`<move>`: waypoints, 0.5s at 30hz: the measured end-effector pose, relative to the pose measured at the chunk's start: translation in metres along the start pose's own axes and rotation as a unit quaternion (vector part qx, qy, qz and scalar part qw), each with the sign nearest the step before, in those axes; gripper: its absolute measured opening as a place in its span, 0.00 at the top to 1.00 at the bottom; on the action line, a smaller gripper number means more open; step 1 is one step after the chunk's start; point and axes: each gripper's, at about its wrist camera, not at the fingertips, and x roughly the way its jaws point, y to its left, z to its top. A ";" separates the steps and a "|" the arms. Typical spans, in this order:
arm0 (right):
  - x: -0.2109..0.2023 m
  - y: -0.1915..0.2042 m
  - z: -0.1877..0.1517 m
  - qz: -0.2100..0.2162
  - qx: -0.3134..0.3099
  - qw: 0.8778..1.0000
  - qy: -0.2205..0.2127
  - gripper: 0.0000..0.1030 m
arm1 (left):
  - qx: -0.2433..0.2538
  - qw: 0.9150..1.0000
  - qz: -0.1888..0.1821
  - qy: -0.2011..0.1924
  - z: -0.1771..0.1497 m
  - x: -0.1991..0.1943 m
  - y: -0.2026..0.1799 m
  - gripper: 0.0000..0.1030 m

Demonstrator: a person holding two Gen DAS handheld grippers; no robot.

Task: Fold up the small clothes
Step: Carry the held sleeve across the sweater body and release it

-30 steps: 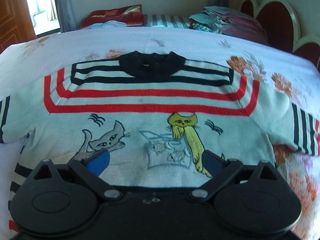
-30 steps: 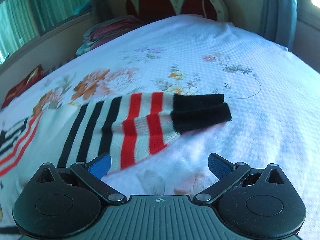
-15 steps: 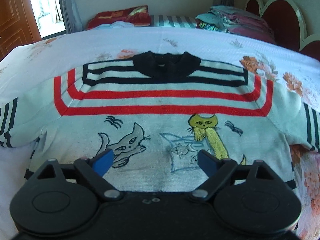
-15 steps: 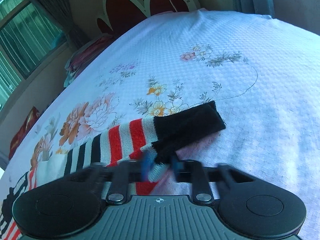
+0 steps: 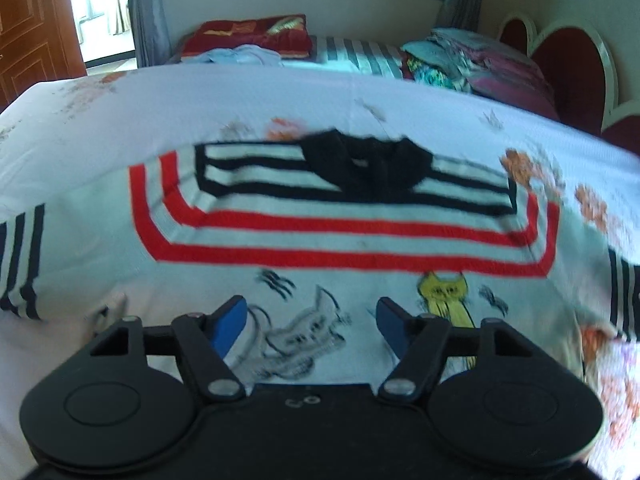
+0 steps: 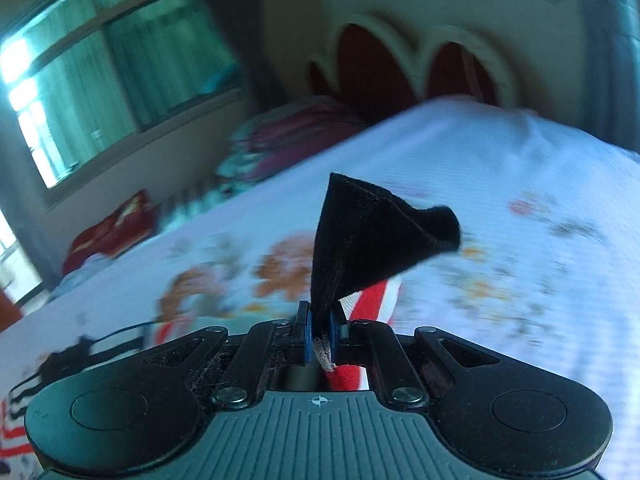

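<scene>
A white knit sweater with red and black stripes, a black collar and cat pictures lies flat on the bed, front up. My left gripper hovers over its lower front. Its jaws are closing with the grey cat picture showing between them, and the pads press on nothing. My right gripper is closing tight on the sweater's right sleeve. The black cuff stands up out of the jaws, lifted off the bed. Red and white sleeve stripes trail down behind it.
The floral white bedspread covers the whole bed. A red scalloped headboard rises at the far end, with a pile of folded clothes beside it. A red pillow and a striped sheet lie beyond the bed, under the window.
My right gripper closed on the sleeve cuff and raised it off the bed. My left gripper shifted left across the sweater, from the yellow cat towards the grey one, and its jaws narrowed.
</scene>
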 end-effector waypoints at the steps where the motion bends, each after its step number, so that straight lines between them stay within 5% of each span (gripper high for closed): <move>1: 0.001 0.021 -0.002 0.019 -0.014 1.000 0.003 0.92 | -0.002 1.000 -0.004 -0.005 0.003 -0.001 0.005 0.23; 9: 0.020 0.191 -0.060 0.141 -0.101 0.983 0.059 0.92 | -0.028 0.998 -0.051 -0.014 0.021 0.003 0.051 0.19; 15: 0.053 0.267 -0.123 0.164 -0.140 0.967 0.137 0.92 | -0.063 0.993 -0.101 0.020 0.027 0.024 0.076 0.17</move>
